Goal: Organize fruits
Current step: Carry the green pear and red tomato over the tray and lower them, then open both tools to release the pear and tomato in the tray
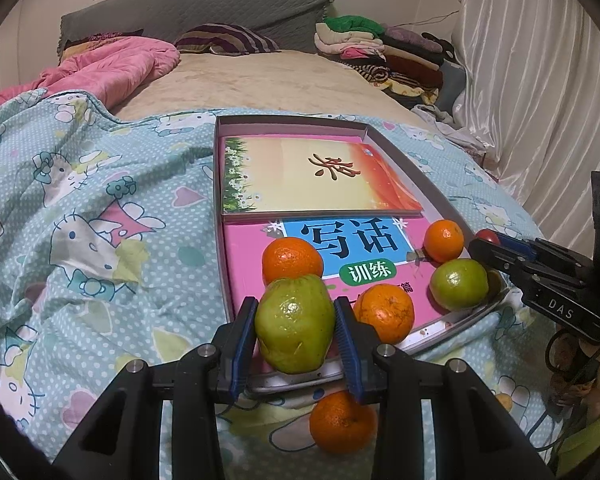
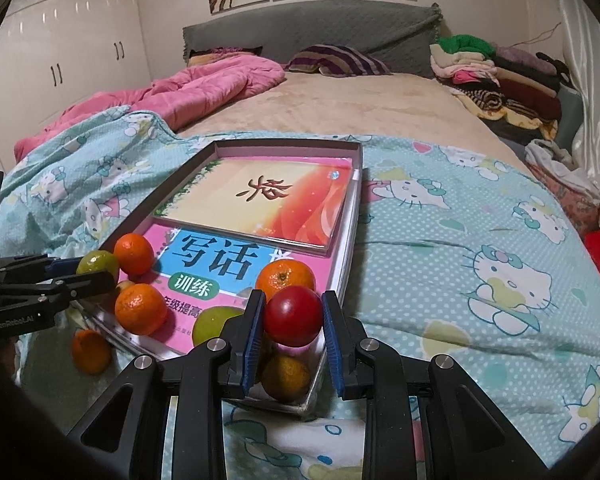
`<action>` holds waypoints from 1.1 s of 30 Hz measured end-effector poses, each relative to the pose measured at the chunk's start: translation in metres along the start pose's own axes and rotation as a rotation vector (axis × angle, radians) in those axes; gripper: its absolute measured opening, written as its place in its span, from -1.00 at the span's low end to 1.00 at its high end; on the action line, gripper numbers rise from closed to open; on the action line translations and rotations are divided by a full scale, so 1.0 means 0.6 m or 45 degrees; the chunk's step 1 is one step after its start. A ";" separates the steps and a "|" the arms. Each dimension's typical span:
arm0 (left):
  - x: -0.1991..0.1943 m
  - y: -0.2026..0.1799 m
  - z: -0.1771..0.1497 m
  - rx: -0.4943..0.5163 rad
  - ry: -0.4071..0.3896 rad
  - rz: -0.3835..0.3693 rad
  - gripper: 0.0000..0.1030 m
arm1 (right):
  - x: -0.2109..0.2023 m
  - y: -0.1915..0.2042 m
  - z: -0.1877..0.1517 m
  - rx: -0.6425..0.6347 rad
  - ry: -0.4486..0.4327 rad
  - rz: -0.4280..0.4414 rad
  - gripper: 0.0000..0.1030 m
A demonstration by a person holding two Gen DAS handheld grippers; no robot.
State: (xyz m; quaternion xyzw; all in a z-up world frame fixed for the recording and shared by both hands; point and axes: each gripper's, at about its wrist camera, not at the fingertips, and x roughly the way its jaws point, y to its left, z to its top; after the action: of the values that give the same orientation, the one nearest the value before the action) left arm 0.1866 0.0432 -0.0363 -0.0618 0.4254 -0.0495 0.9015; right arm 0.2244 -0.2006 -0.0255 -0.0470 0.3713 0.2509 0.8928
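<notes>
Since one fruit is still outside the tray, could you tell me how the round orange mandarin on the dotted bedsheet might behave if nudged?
The round orange mandarin would probably roll, being nearly spherical. The soft dotted bedsheet may slow it. Its dimpled peel likely grips well.

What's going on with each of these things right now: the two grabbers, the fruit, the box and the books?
Left gripper: jaws shut on the green guava, held above the box's near edge.
Right gripper: jaws shut on the red fruit, lifted.
Shallow box: open, lidless, on the bedspread.
Pink workbook: closed, flat in the box, fruit resting on it.
Orange book: closed, atop the workbook.
Tangerine on the bedspread: outside the box.
</notes>
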 end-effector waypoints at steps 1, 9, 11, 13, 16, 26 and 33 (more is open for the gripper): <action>0.000 0.000 0.000 0.000 0.000 0.000 -0.25 | 0.000 0.001 0.000 0.001 -0.002 0.000 -0.43; -0.001 0.002 0.000 -0.010 -0.004 -0.007 -0.25 | 0.001 0.000 -0.001 0.013 -0.005 -0.001 -0.40; -0.002 0.003 0.000 -0.012 -0.007 -0.008 -0.25 | 0.000 -0.002 -0.001 0.021 -0.006 0.007 -0.36; -0.002 0.003 0.000 -0.011 -0.009 -0.008 -0.25 | -0.001 -0.002 -0.001 0.023 -0.011 0.009 -0.30; -0.002 0.002 0.000 -0.013 -0.008 -0.009 -0.25 | -0.004 -0.001 -0.002 0.025 -0.018 0.024 -0.27; -0.002 0.002 0.000 -0.007 -0.010 -0.002 -0.25 | -0.010 0.003 -0.005 0.021 -0.028 0.038 -0.10; -0.005 0.003 0.003 -0.007 -0.027 0.007 -0.25 | -0.012 0.006 -0.009 0.014 -0.026 0.034 -0.03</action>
State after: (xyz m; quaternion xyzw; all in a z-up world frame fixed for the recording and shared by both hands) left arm 0.1859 0.0456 -0.0331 -0.0635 0.4161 -0.0451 0.9060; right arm 0.2152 -0.2020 -0.0241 -0.0347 0.3641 0.2613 0.8933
